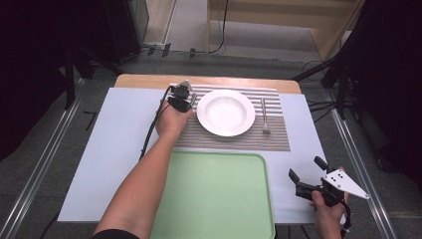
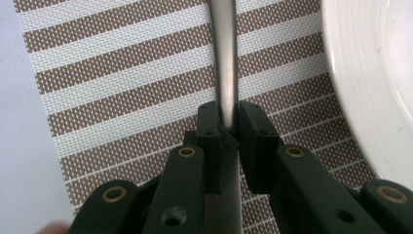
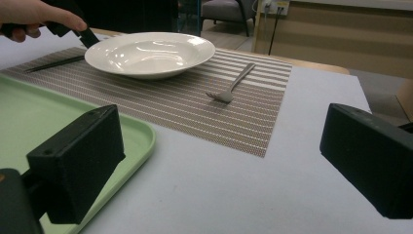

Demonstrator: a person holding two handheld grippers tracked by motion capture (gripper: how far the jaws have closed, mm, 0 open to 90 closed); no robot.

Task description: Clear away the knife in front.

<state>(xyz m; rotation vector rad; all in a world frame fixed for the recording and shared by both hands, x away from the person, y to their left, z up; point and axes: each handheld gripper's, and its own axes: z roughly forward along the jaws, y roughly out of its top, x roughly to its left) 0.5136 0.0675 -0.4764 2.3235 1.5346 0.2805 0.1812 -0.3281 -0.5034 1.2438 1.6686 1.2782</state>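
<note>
Left gripper (image 2: 229, 127) pinches a metal handle (image 2: 226, 58) at frame centre, on the striped mat (image 2: 122, 83) beside the plate (image 2: 375, 78). Right gripper (image 1: 304, 175), lower right of the high view, spread, holding nothing.

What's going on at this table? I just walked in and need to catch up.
A person is working a table setting with two hand-held grippers. The left gripper is shut on a metal utensil handle lying on the striped placemat, left of the white plate. The right gripper waits open beside the green tray.
</note>
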